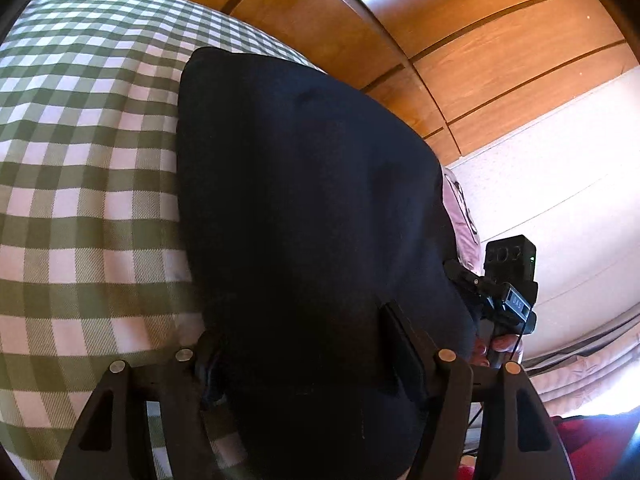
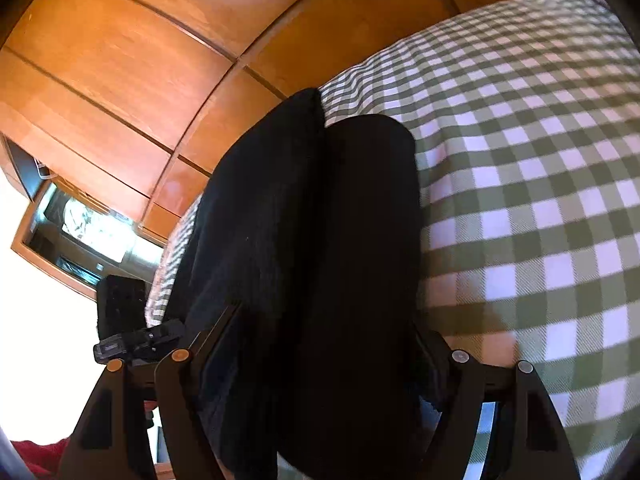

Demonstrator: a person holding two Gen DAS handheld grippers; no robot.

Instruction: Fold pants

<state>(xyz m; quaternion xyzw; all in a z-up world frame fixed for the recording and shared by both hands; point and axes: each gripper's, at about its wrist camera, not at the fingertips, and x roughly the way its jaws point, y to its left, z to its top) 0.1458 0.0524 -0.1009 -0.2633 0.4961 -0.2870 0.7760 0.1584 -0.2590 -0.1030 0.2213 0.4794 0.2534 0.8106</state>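
The pants are dark navy, almost black. In the left wrist view they fill the middle and hang from my left gripper, whose jaws are shut on the cloth. In the right wrist view the pants show as two folded layers side by side, running away over the bed. My right gripper is shut on their near end. The other gripper shows at the right in the left wrist view and at the left in the right wrist view.
A green and white checked bedspread lies under the pants and also shows in the right wrist view. Wooden wardrobe panels stand behind the bed. A white wall and a red cloth are at the right.
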